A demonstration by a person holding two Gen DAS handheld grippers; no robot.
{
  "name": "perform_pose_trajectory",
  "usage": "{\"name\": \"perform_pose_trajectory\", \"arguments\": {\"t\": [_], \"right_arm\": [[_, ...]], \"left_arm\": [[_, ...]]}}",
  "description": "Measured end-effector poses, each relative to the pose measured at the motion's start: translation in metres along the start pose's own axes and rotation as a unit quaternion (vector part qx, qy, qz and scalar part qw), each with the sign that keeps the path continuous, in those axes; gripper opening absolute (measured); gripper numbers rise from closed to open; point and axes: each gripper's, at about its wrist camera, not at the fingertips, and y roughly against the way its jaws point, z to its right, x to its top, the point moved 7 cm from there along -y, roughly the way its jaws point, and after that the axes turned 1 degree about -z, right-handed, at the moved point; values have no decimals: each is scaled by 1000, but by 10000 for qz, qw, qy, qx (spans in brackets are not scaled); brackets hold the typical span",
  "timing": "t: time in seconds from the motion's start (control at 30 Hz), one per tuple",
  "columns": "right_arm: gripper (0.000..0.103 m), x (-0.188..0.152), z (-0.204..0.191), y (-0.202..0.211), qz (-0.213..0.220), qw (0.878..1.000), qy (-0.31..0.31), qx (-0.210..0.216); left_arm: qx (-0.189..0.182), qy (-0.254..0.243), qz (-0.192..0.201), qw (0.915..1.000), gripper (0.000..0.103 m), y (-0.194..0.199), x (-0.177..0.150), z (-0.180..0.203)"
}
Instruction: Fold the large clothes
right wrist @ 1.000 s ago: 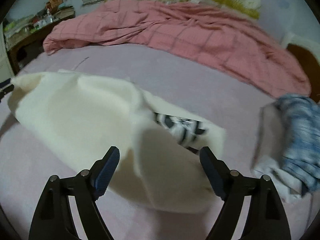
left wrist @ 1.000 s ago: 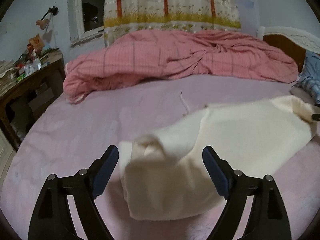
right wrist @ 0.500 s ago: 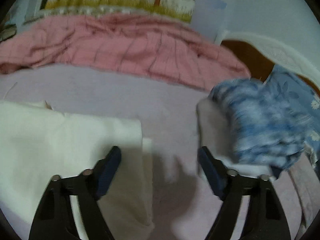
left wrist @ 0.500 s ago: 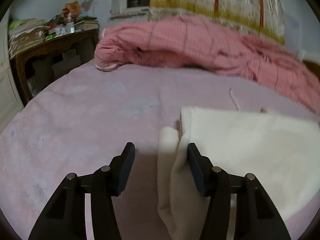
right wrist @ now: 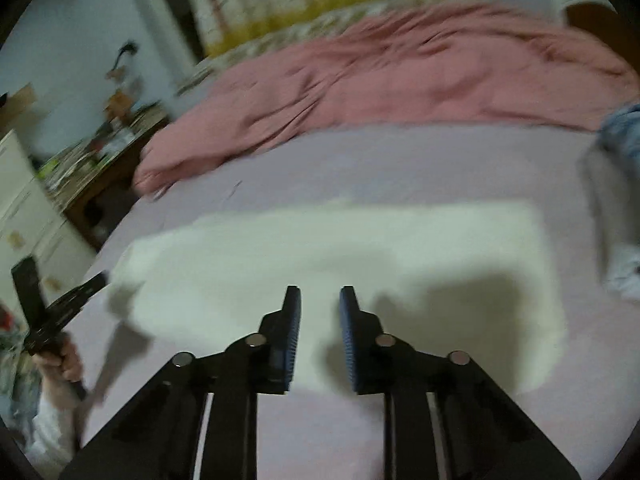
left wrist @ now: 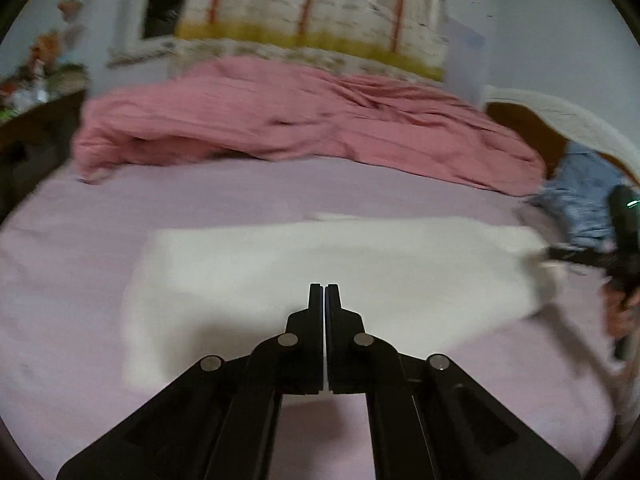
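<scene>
Since a second ago both grippers have drawn back from the cream garment (left wrist: pixel 328 268), folded flat just ahead; left gripper (left wrist: pixel 324 292) closed empty, right gripper (right wrist: pixel 320 300) narrowing on nothing, probably released to settle.

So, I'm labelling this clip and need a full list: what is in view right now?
Folded cream garment: one, cream, flat on the bed, mid-frame.
Lilac bed sheet: one, lilac, covering the bed.
Pink checked quilt: one, pink, bunched along the far side.
Blue patterned clothes: a pile, blue and white, at the right end.
Patterned curtain: one, cream with a yellow band, behind the bed.
Cluttered dark wooden desk: one, brown, left of the bed.
Left gripper: black, fingers together, holding nothing.
Right gripper: black, blue-padded fingers slightly apart, nothing between; both have just been closing.
</scene>
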Motion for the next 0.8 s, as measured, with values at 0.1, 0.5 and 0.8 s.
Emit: {"name": "perform_pose_trajectory", "arguments": {"t": [0.1, 0.5, 0.8], "right_arm": [[15, -9, -26, -19, -277, 9995, 124, 80], [15, -20, -42, -77, -1302, 9902, -13, -496], [1, 15, -24, -123, -1211, 9901, -86, -707]], "left_arm": [[-58, 68, -198, 9998, 1, -23, 12, 24], [-187, 581, -816, 9948, 3, -119, -15, 48], [-19, 300, -613, 9977, 3, -121, -14, 53]]}}
